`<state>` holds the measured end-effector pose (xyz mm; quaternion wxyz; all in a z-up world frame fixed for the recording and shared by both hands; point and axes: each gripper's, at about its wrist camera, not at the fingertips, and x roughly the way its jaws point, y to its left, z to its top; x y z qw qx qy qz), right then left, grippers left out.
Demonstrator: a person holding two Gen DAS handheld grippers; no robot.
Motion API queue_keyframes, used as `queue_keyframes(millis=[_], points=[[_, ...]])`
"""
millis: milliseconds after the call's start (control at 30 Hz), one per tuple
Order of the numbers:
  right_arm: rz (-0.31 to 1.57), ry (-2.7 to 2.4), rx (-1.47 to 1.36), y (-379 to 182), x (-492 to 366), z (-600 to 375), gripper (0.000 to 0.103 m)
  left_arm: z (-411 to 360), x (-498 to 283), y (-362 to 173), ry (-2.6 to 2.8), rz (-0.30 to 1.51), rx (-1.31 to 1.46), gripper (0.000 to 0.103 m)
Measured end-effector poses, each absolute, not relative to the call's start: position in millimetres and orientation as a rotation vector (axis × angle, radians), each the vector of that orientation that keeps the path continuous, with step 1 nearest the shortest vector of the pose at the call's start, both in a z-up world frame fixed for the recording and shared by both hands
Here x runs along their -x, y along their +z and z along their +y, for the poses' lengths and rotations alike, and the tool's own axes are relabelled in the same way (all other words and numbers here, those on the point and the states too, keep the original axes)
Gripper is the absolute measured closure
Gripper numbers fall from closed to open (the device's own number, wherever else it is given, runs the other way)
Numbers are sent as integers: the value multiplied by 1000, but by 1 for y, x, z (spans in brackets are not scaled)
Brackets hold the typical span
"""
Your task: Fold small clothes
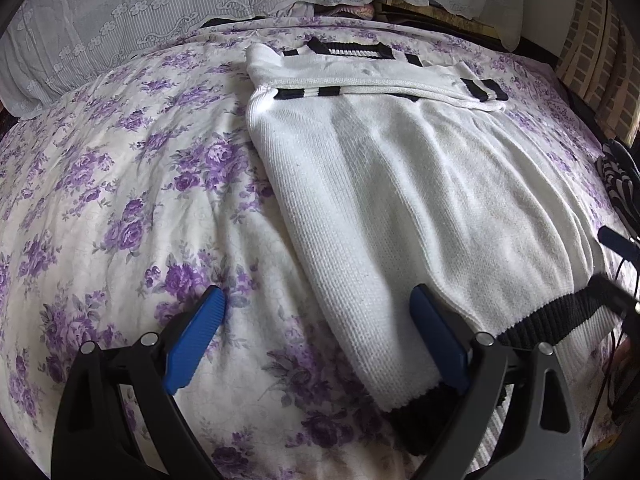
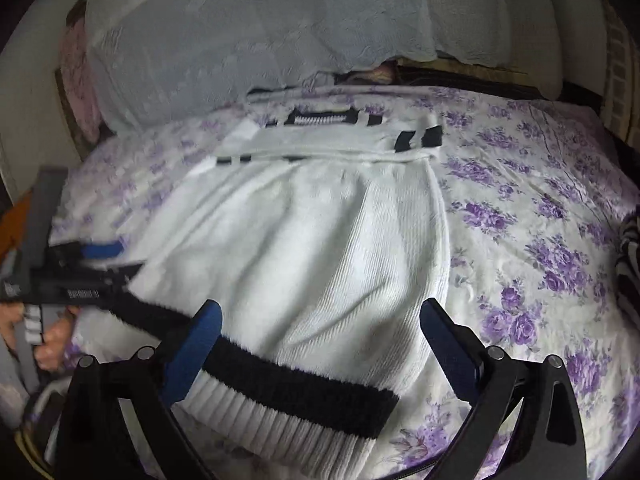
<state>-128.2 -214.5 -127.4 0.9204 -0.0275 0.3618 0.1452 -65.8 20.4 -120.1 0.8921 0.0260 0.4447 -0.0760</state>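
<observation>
1. A white knit sweater with black stripes lies flat on a bed cover printed with purple flowers. Its collar end is toward 12 o'clock and its hem toward 6 o'clock in both wrist views.
2. The two sleeves are folded across the chest part, near the collar. Their black and white cuffs lie on top of the white cloth.
3. The hem has a black band with white ribbing under it. In the right wrist view this band runs from 9 o'clock down toward 5 o'clock.
4. The left gripper stands wide apart. Its right blue pad touches or lies just over the left edge of the sweater near the hem, and its left blue pad is above the bare bed cover. No cloth is pinched.
5. The right gripper is also wide. The hem part of the sweater lies between its fingers, but the pads do not press on it.
6. At 12 o'clock, behind the sweater, a pale lace cloth covers a big bundle.
7. At 3 o'clock, at the edge of the bed, there is a black and white striped thing; I cannot tell what it is.
</observation>
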Motion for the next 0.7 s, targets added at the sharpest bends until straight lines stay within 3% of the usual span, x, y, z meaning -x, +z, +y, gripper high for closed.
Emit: queue_keyframes(millis=[233, 400, 533, 700], points=[[830, 342, 62, -136, 141, -220, 4, 21, 65, -120, -160, 924, -53, 12], [734, 430, -167, -110, 162, -265, 5, 20, 66, -119, -155, 919, -59, 12], [553, 316, -112, -76, 177, -288, 5, 18, 74, -110, -169, 898, -70, 12], [576, 279, -139, -71, 165, -297, 4, 17, 79, -108, -201, 917, -56, 12]])
